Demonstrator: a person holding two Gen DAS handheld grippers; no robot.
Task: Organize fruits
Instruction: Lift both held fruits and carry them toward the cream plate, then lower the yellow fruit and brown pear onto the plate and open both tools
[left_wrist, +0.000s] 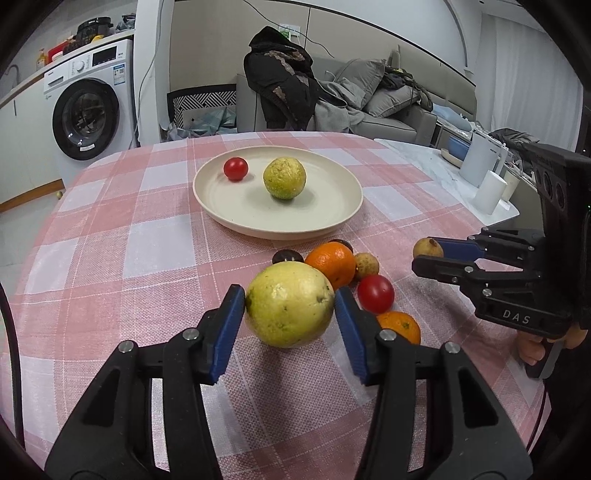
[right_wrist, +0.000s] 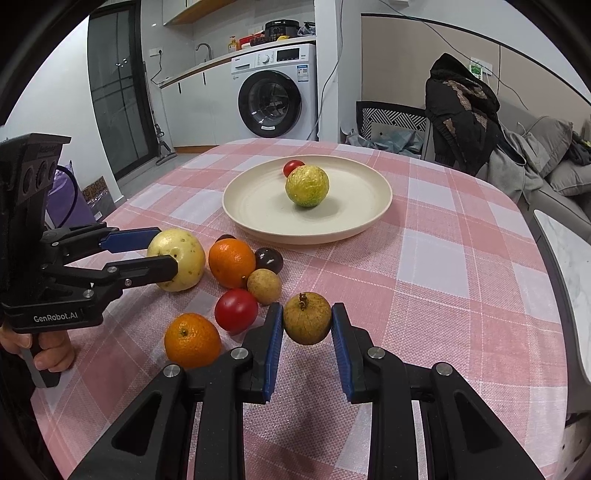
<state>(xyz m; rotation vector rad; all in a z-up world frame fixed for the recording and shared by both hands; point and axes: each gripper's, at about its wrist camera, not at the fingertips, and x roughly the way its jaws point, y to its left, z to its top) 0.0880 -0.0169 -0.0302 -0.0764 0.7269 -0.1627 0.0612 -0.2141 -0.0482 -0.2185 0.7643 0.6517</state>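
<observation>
Reading "DAS" in pale letters on the body of the right gripper, seen from the left wrist view; reading "GenRobot.AI" on the body of the left gripper, seen from the right wrist view. Showing small labels on the washing machine too, too small to read.

Clamping the pale yellow guava between both blue pads of the left gripper, jaws spread fairly wide around the fruit, pads touching its two sides. Gripping the small brown longan between the pads of the right gripper, jaws at a narrow gap, pads touching either flank, stem stub pointing up.

Sitting on the pink checked tablecloth near the held fruits: a large orange, a second orange nearer the camera, a red tomato, another longan, and a dark purple fruit touching the large orange; a second dark fruit showing in the left wrist view.

Resting farther back, a cream plate carrying a green-yellow guava and a small tomato, the two apart on the plate.
</observation>
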